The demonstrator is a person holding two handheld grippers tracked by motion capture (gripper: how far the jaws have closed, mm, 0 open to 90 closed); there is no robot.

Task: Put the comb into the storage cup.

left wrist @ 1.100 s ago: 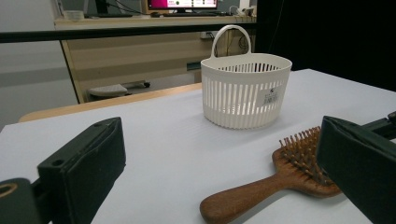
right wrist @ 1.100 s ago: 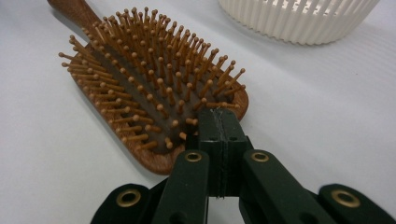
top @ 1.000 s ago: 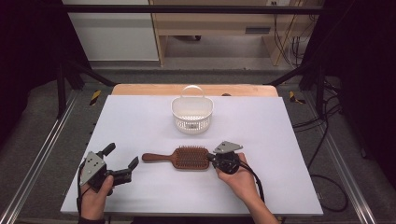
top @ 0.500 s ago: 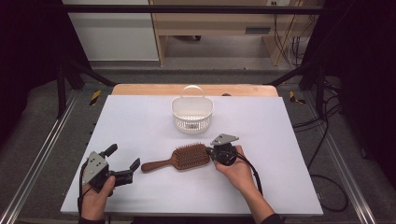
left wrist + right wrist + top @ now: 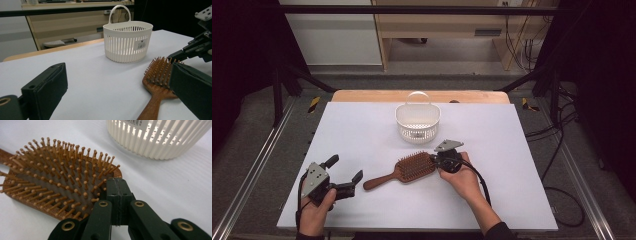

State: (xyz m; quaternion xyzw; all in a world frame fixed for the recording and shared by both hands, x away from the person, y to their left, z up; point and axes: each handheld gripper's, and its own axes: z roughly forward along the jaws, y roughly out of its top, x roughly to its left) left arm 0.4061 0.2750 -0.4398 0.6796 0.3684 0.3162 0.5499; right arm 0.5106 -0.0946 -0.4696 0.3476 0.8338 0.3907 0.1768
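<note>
Hairbrush (image 5: 404,171) is the thing you work on: a wooden paddle brush that lies flat on the white table (image 5: 362,130), its bristles pointing up. Take the white slatted basket (image 5: 417,122) as your landmark. The brush lies near the basket, on the side closer to you, and the two are apart. The head of the brush is the part nearest to the basket, and the handle runs away from it toward your left hand, at a slant.

Your right gripper (image 5: 438,161) is at the head end of the brush, just on your side of the basket. Its jaws are pressed together, pad against pad, with nothing between them. In the right gripper view the closed tip (image 5: 117,185) meets the rim of the brush head (image 5: 57,182), among the outer bristles; it pushes against the brush and does not pinch it. The basket wall (image 5: 160,137) stands close behind the brush there.

Your left gripper (image 5: 343,176) is well apart from the basket, toward the near left part of the table, beside the end of the brush handle. Its jaws are spread wide and hold nothing. In the left gripper view the brush (image 5: 157,85) lies by one jaw, but I cannot tell if it touches the pad, and the basket (image 5: 127,41) stands upright farther off with its loop handle on top.
</note>
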